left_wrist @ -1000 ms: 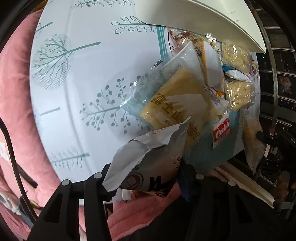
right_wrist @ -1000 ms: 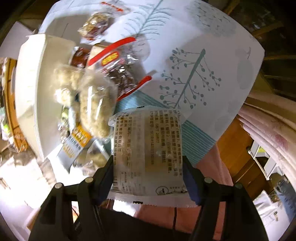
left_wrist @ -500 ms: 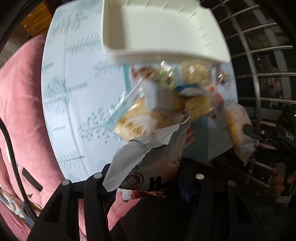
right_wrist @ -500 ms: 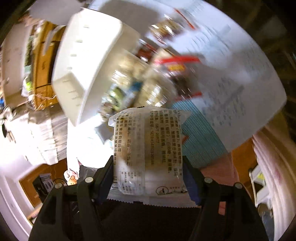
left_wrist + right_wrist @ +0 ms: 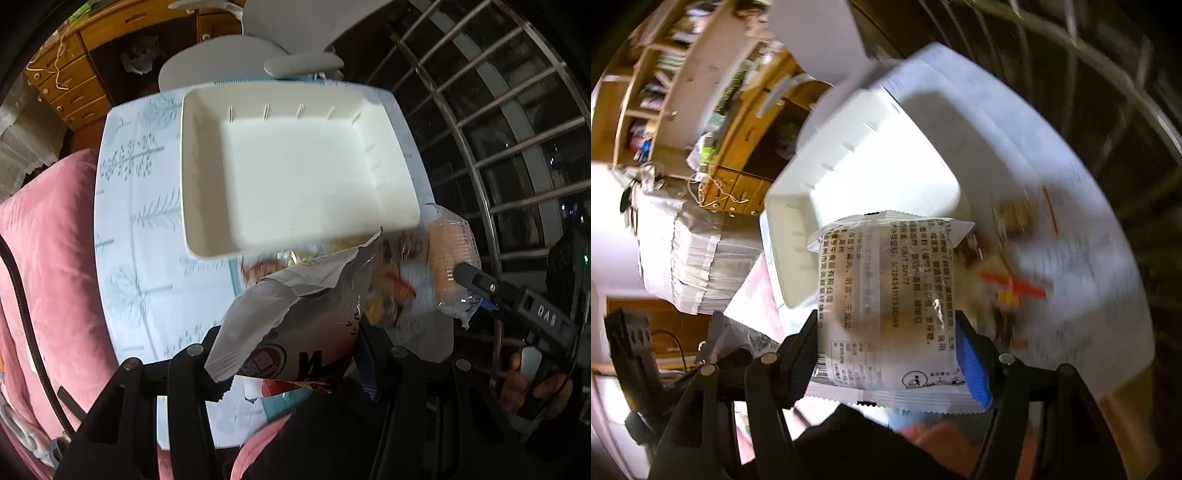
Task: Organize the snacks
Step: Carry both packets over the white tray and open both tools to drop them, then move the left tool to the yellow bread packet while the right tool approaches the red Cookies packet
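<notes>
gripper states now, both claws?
Left claw: shut on a white snack bag.
Right claw: shut on a clear printed snack packet.

The right gripper (image 5: 886,354) clamps a clear plastic snack packet (image 5: 886,299) printed with black text, its black fingers (image 5: 798,350) pressing both side edges. Beyond the packet's top edge an empty white rectangular plastic tray (image 5: 871,162) sits on the pale worktop (image 5: 1071,229). To the right of the packet, blurred snack packs with red and yellow markings (image 5: 1012,288) lie on that worktop. Wooden drawers (image 5: 738,181) and shelving stand at the upper left.
</notes>
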The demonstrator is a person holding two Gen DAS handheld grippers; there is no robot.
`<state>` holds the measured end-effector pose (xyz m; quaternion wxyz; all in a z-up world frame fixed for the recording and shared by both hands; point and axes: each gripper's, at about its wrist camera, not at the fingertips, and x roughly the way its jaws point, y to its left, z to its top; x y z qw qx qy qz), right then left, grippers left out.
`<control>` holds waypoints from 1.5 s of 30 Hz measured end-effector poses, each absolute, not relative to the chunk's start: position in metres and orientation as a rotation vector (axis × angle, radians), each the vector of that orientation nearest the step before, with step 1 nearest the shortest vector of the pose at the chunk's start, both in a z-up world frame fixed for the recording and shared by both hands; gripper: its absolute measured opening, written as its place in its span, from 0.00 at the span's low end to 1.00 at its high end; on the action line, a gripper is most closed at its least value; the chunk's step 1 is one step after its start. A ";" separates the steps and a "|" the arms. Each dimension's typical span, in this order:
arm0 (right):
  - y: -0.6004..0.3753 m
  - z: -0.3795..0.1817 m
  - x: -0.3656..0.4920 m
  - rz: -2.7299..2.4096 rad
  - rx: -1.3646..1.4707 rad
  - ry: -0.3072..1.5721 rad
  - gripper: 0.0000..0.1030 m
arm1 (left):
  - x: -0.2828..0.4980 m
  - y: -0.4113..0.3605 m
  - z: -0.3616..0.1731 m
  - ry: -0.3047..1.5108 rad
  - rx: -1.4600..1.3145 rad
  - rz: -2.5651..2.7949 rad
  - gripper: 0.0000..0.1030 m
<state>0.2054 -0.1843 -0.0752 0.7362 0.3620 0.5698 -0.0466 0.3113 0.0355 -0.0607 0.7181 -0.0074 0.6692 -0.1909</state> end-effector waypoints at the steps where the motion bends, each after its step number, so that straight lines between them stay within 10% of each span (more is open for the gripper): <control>1: -0.183 -0.074 0.211 -0.095 0.766 1.230 0.66 | 0.315 0.033 -0.064 1.476 -0.029 -0.418 0.51; 25: -0.175 -0.096 0.289 -0.021 0.385 0.884 0.67 | 0.397 0.011 -0.117 1.282 -0.248 -0.480 0.51; 29: -0.174 -0.100 0.294 -0.038 0.379 0.909 0.71 | 0.398 0.009 -0.118 1.281 -0.266 -0.450 0.77; 45: -0.183 -0.058 0.254 -0.063 0.370 0.825 0.73 | 0.345 0.025 -0.084 1.263 -0.254 -0.473 0.77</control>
